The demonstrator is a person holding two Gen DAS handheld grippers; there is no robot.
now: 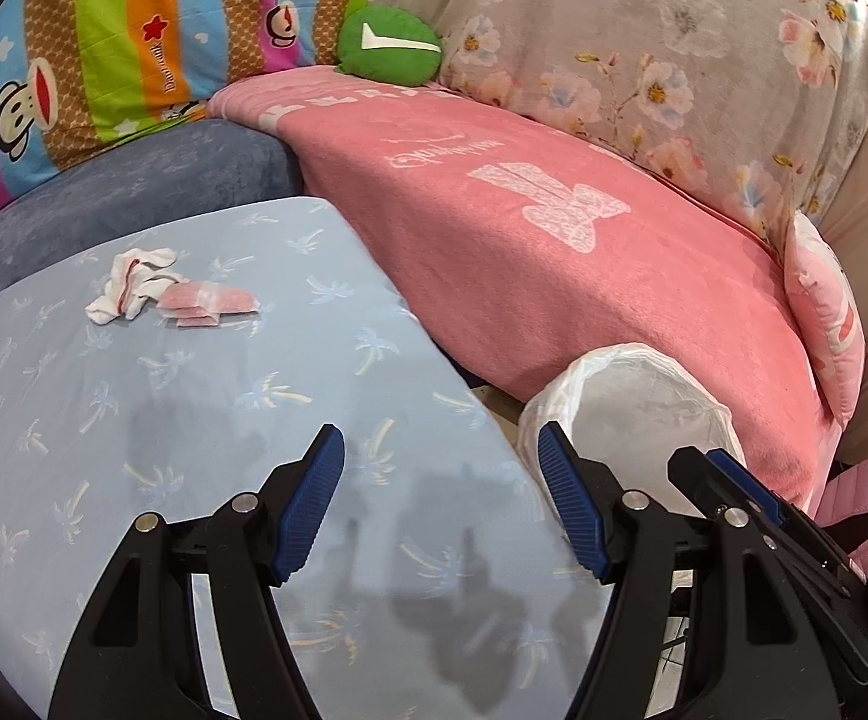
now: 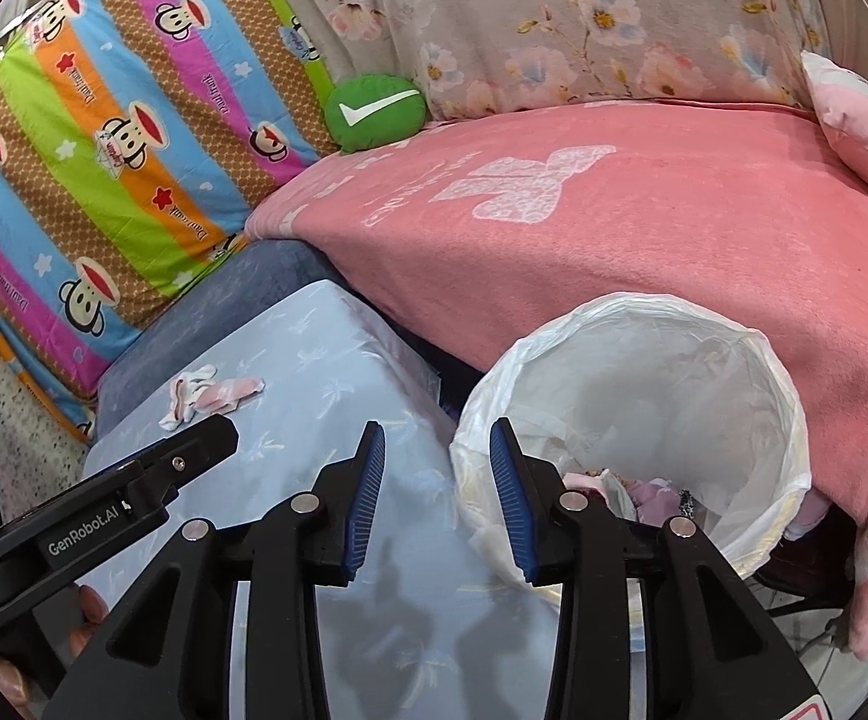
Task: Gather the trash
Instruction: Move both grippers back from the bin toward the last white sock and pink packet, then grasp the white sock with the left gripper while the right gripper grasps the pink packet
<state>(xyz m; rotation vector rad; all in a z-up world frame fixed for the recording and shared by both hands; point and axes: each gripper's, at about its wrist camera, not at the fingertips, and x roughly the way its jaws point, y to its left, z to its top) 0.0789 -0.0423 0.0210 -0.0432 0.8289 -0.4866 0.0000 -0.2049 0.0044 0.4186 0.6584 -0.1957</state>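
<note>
**A:** Trash first — what's left is a crumpled white tissue with red streaks and a flat pinkish wrapper touching it, both on the pale blue palm-print cushion, toward its far left. Nearest to me, the left gripper hovers over that cushion with its ribbed blue pads spread wide, nothing between them. The right gripper sits just beside it, also apart and empty, right at the rim of the bin.

**B:** So what goes wrong from here?

**A:** My guess: the tissue is soft and scrunched, the wrapper thin and flat. Pinch low on that fabric and you could grab a fold of cushion cover instead, or lift one piece and leave the other. The wrapper looks slick too — it might slide out of the pads on the way over.

**B:** And the bin?

**A:** Round, lined with a thin, wrinkly, translucent white bag, some scraps already at the bottom. The liner edge looks loose, so a finger could snag it and drag it. It's wedged between the blue cushion and the fuzzy pink blanket. Further back there's a little green pillow with a white tick, a striped cartoon-monkey quilt and grey floral fabric.
</note>
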